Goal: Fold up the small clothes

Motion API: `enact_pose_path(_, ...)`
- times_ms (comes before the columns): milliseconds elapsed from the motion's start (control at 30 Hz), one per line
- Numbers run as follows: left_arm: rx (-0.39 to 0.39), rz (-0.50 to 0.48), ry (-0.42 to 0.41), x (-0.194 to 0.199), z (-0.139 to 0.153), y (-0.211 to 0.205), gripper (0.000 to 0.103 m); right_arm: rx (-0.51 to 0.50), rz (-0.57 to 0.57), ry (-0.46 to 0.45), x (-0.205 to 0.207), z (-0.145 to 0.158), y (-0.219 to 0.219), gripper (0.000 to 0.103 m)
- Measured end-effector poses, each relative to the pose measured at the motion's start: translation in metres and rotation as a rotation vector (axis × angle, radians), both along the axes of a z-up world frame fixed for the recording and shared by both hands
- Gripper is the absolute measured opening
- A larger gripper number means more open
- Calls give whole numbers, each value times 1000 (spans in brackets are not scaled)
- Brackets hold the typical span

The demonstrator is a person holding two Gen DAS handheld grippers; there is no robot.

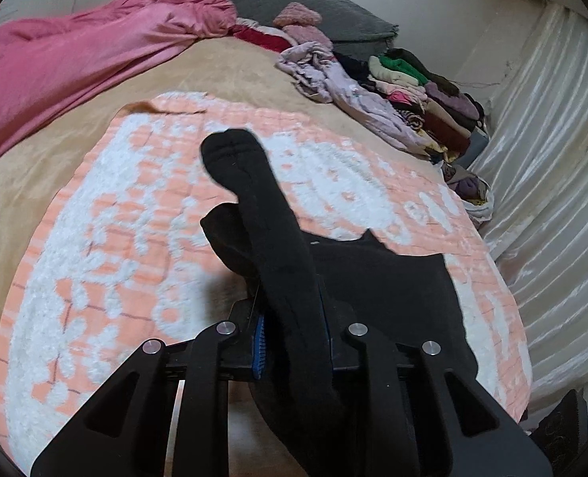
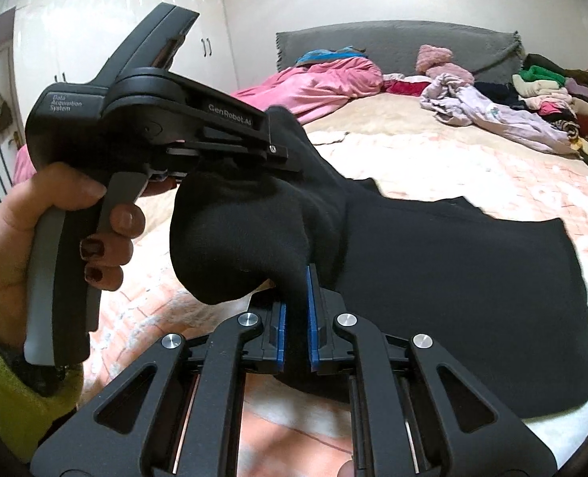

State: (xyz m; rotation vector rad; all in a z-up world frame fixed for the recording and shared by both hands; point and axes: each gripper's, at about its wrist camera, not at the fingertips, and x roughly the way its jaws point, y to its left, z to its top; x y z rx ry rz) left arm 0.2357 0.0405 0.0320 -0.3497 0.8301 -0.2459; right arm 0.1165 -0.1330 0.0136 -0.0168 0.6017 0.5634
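In the left wrist view, our left gripper (image 1: 290, 342) is almost closed and pinches 1 long part of the black garment (image 1: 373, 278), perhaps a sleeve, which rises above the orange-and-white blanket (image 1: 115, 238). We think the thick fabric could slip out if we pull too fast. Far behind we count 1 pile of clothes (image 1: 413, 91).

In the right wrist view, our right gripper (image 2: 296, 326) is fully closed on another fold of the same garment, whose body lies on the blanket. We count 2 grippers and 1 hand (image 2: 55, 230). If both pull apart unevenly, the fold may come crooked.
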Motion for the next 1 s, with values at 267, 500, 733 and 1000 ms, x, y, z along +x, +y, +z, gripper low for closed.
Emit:
enact_pose_path(267,55,-42,-15,7,23,-61,19,33,-45,4,1,7,-44,3)
enact_pose_path(500,90,-74,-4,17,30,-111,19,95,-92,29,6,6,-82,3)
enact_pose_path(733,120,-118,22,33,29,-162,19,184,-161,73,9,3,-125,3)
enact_pose_path(1000,200,-171,80,50,5,-221,19,260,-239,207,20,-16,-156,3)
